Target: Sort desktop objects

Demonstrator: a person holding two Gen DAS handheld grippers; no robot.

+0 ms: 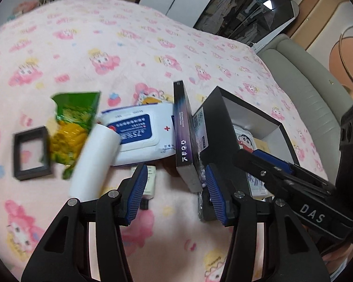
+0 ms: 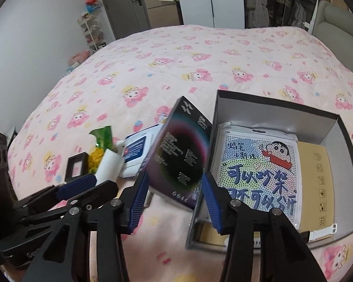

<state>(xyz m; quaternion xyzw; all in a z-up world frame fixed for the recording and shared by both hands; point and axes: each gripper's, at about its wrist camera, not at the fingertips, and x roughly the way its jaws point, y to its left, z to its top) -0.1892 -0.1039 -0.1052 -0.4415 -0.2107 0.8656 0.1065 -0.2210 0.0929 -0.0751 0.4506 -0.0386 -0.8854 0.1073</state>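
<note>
A flat purple-black box (image 2: 178,157) leans tilted against the left wall of an open black storage box (image 2: 282,115); in the left wrist view the purple box (image 1: 184,131) stands on edge beside the black box (image 1: 221,127). My right gripper (image 2: 175,198) is open, its blue pads either side of the purple box's lower end, not clamped. My left gripper (image 1: 174,192) is open just before that box. A cartoon printed sheet (image 2: 258,171) and a brown carton (image 2: 315,176) lie inside the black box.
On the pink patterned blanket (image 2: 176,58), left of the boxes, lie a wet-wipes pack (image 1: 141,131), a white roll (image 1: 94,162), a green snack bag (image 1: 70,127) and a small black frame (image 1: 31,152). The right gripper's arm (image 1: 294,183) crosses the black box.
</note>
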